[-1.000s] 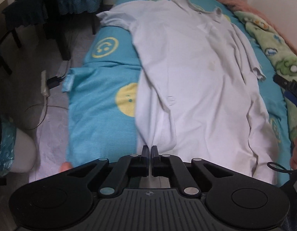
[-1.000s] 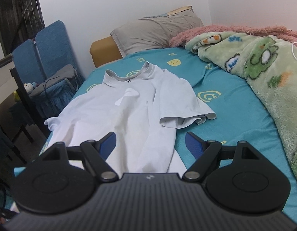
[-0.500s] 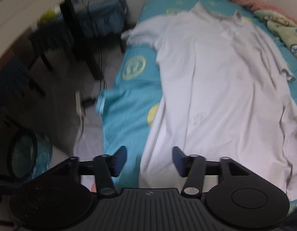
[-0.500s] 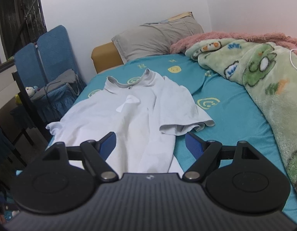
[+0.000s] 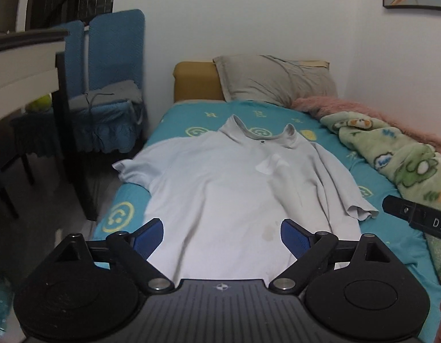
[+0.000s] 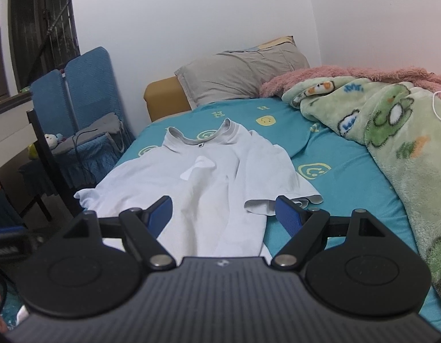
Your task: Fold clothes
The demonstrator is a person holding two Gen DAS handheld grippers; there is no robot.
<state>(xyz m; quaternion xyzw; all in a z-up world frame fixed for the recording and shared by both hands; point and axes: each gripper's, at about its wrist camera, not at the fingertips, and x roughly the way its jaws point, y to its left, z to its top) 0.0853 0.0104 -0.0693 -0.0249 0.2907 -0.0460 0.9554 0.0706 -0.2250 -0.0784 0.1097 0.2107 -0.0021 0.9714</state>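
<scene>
A white polo shirt (image 5: 220, 188) lies spread front-up on the teal bed sheet (image 5: 372, 228), collar toward the pillow, its left sleeve hanging off the bed's left edge. My left gripper (image 5: 222, 235) hovers above the shirt's lower part, its jaws opening wide, with nothing pinched between the blue pads. In the right wrist view the same shirt (image 6: 209, 183) shows with its right sleeve folded inward. My right gripper (image 6: 223, 214) stands open above the shirt's hem, holding nothing. A black part of the right gripper (image 5: 415, 217) pokes in at the left wrist view's right edge.
A grey pillow (image 5: 274, 80) and a mustard headboard (image 5: 196, 81) stand at the bed's head. A green cartoon blanket (image 6: 392, 131) over a pink one fills the bed's right side. Blue chairs (image 5: 106, 57) with clothes and a dark table (image 5: 26, 57) stand left of the bed.
My left gripper has let go of the shirt's hem and opened wide. It has tilted up, so the view went from bed and floor to the whole bed and wall. The right gripper barely moved.
</scene>
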